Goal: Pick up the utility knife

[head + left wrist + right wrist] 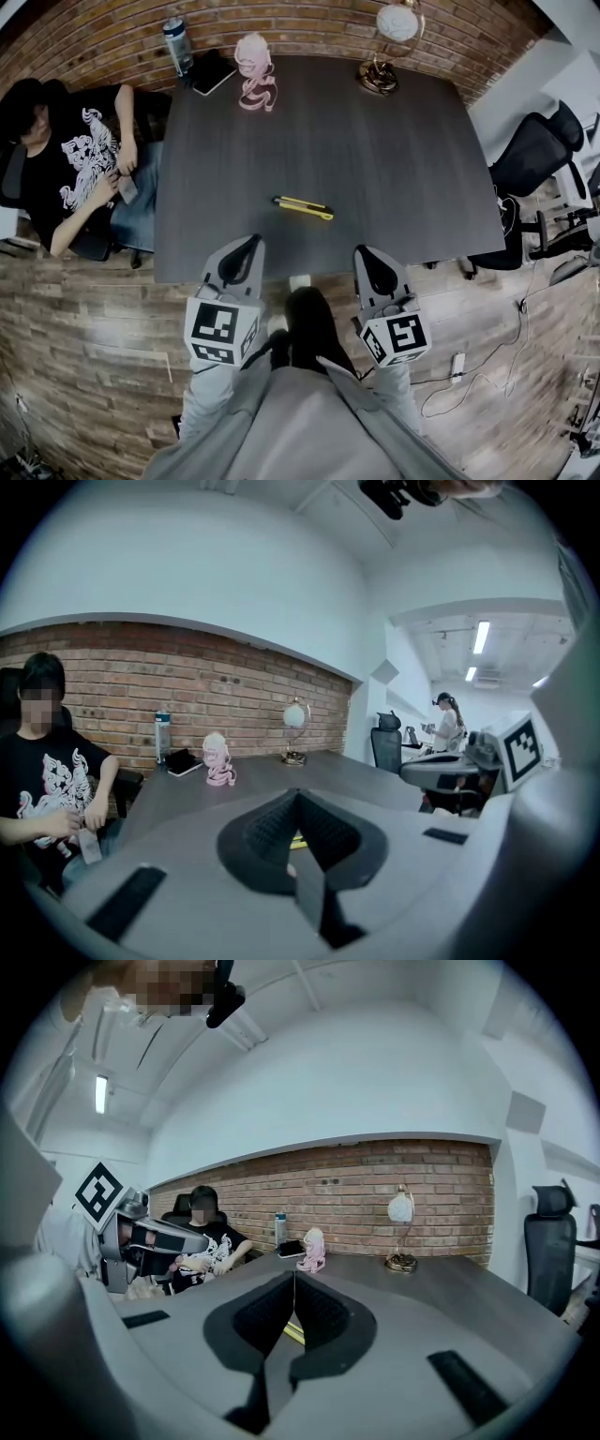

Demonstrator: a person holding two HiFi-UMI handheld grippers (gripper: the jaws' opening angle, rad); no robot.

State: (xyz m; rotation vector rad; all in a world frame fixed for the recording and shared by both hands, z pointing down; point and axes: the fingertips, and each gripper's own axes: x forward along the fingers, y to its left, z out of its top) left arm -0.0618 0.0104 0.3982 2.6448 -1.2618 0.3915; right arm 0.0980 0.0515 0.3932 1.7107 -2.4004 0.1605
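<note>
Grey sleeves [208,398], grey tongs [251,246] [366,253], black-white marker cubes [221,330]

Both arms reach forward in grey sleeves [204,398], held level with each other. The left gripper [247,247] and the right gripper [366,255] sit side by side and well apart, each tipped slightly downward. On both, the jaws are pressed together with nothing between them. The marker cubes [221,330] face up toward the head.
</note>
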